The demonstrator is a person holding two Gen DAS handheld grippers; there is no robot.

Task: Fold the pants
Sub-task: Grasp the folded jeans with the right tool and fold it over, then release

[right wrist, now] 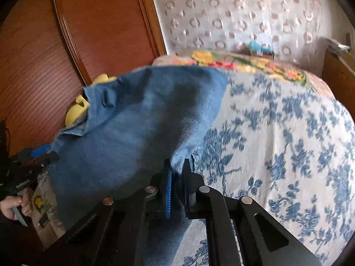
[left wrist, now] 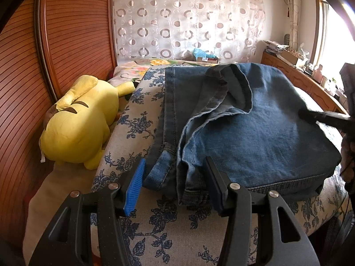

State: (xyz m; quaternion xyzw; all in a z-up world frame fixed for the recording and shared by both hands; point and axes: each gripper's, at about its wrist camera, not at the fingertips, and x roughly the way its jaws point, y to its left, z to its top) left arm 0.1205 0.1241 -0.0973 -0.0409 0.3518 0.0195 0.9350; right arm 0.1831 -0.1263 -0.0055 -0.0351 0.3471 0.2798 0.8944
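Two tools are working the jeans point(left wrist: 255, 130) on the bed point(left wrist: 142, 226): right tool point(right wrist: 177, 168) is pinching denim, left tool point(left wrist: 175, 177) is gaping wide at the hem at six o'clock, so it is probably needing to close before lifting.

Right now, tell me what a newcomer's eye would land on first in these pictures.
The blue jeans dominate, lying folded across the floral bedspread in the middle of the bed. The right gripper is shut on a corner of the denim, while the left gripper stands open at the near edge of the jeans. A bright yellow plush toy lies to the left, against the wooden headboard.
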